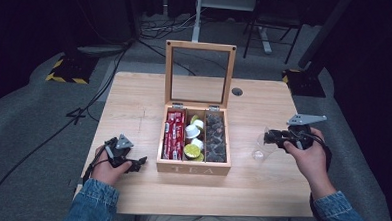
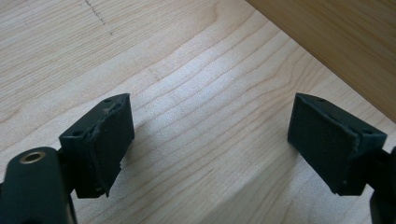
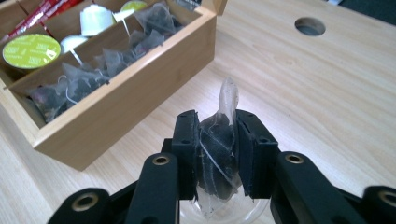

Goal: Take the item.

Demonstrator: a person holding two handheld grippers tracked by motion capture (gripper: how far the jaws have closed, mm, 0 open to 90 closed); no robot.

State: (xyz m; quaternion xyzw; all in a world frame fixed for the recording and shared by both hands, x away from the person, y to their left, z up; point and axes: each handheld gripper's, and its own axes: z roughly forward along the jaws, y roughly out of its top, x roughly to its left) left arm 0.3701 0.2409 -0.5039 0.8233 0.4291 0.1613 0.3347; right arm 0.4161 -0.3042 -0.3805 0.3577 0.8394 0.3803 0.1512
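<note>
An open wooden tea box (image 1: pixel 193 167) marked TEA stands mid-table with its glass lid upright. It holds red sachets (image 1: pixel 173 134), round capsules (image 1: pixel 193 135) and dark tea bags (image 1: pixel 215 136). To its right my right gripper (image 1: pixel 269 138) is shut on a clear pyramid tea bag (image 3: pixel 218 154) of dark leaves, held over a clear glass (image 1: pixel 260 148) whose rim (image 3: pixel 224 215) lies just under the jaws. The box corner (image 3: pixel 140 93) is to the left in the right gripper view. My left gripper (image 1: pixel 140 163) rests on the table left of the box, jaws wide apart, pads (image 2: pixel 109 140) bare.
A round cable hole (image 1: pixel 237 91) sits in the table (image 1: pixel 134 103) behind the box at the right. Bare wood lies to either side of the box. Cables and stand feet cross the grey floor beyond the far edge.
</note>
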